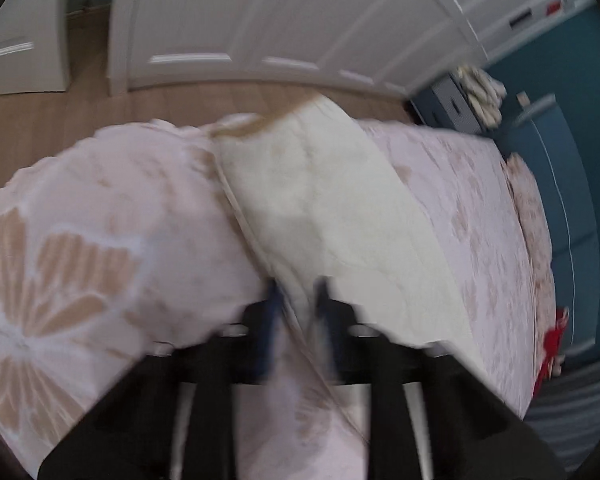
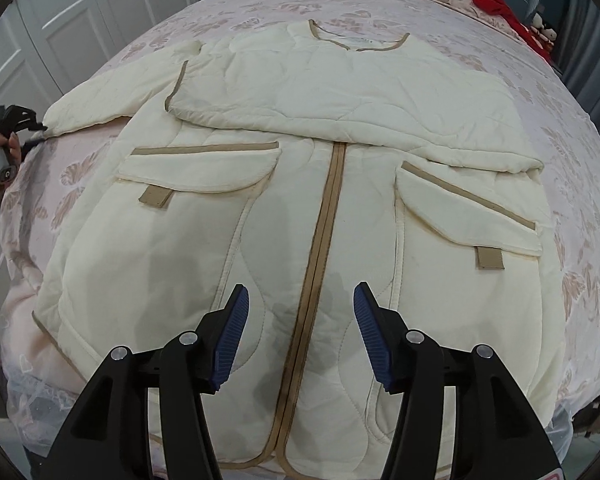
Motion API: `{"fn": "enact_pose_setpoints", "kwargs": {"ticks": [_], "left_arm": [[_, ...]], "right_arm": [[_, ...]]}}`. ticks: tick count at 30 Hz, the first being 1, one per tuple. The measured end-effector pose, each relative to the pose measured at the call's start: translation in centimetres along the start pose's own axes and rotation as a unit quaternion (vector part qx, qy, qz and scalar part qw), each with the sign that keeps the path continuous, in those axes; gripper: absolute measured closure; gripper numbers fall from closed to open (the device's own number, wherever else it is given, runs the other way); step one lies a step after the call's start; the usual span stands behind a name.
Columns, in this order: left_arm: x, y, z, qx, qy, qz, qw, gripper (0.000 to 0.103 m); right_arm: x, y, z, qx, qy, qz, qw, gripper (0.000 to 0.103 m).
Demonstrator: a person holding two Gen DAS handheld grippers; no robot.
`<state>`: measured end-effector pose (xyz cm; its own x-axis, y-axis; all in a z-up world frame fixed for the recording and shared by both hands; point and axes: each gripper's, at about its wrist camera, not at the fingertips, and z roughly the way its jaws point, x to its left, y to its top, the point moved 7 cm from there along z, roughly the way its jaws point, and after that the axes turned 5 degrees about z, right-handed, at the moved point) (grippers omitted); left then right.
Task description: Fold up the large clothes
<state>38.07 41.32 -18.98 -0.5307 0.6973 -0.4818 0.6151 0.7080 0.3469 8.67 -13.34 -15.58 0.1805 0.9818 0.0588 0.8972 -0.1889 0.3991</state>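
Observation:
A cream quilted jacket (image 2: 284, 208) with tan trim lies front up on the bed, its right sleeve folded across the chest. My right gripper (image 2: 300, 320) is open and empty above the hem by the tan front strip. My left gripper (image 1: 296, 304) is shut on the cuff of the left sleeve (image 1: 320, 200); the view is blurred. In the right wrist view the left gripper (image 2: 40, 128) shows at the far left, holding the end of the sleeve (image 2: 100, 92).
The bed has a pink floral cover (image 2: 580, 200). A red garment (image 2: 508, 12) lies at the far right near the pillows. White wardrobe doors (image 2: 60, 20) stand to the left. A wooden floor (image 1: 60, 120) lies beyond the bed edge.

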Motion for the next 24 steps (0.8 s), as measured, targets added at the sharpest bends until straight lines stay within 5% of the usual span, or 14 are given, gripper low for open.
{"fn": "enact_pose_setpoints", "kwargs": {"ticks": [3, 7, 13, 14, 21, 24], "left_arm": [[-3.8, 0.4, -3.0, -0.038, -0.020, 0.053, 0.9976, 0.098], [-13.0, 0.2, -9.4, -0.094, -0.059, 0.161, 0.9806, 0.098], [-29.1, -8.0, -19.4, -0.146, -0.140, 0.335, 0.9203, 0.098], [-31.9, -10.8, -20.7, -0.143, -0.160, 0.364, 0.9065, 0.098], [-41.3, -29.4, -19.5, -0.037, -0.228, 0.468, 0.8534, 0.098], [-41.3, -37.4, -16.2, 0.026, -0.220, 0.488, 0.8442, 0.094]], "right_arm": [[-0.3, 0.2, -0.4, -0.007, 0.000, 0.004, 1.000, 0.049], [-1.0, 0.6, -1.0, -0.018, 0.005, 0.015, 1.000, 0.049], [-3.1, 0.8, -1.8, -0.035, 0.015, 0.047, 0.998, 0.049], [-3.5, 0.8, -2.0, -0.038, 0.015, 0.052, 0.998, 0.049], [-8.3, 0.4, -3.0, -0.057, 0.012, 0.101, 0.993, 0.049], [-10.6, -0.3, -3.2, -0.060, 0.002, 0.119, 0.991, 0.048]]}}
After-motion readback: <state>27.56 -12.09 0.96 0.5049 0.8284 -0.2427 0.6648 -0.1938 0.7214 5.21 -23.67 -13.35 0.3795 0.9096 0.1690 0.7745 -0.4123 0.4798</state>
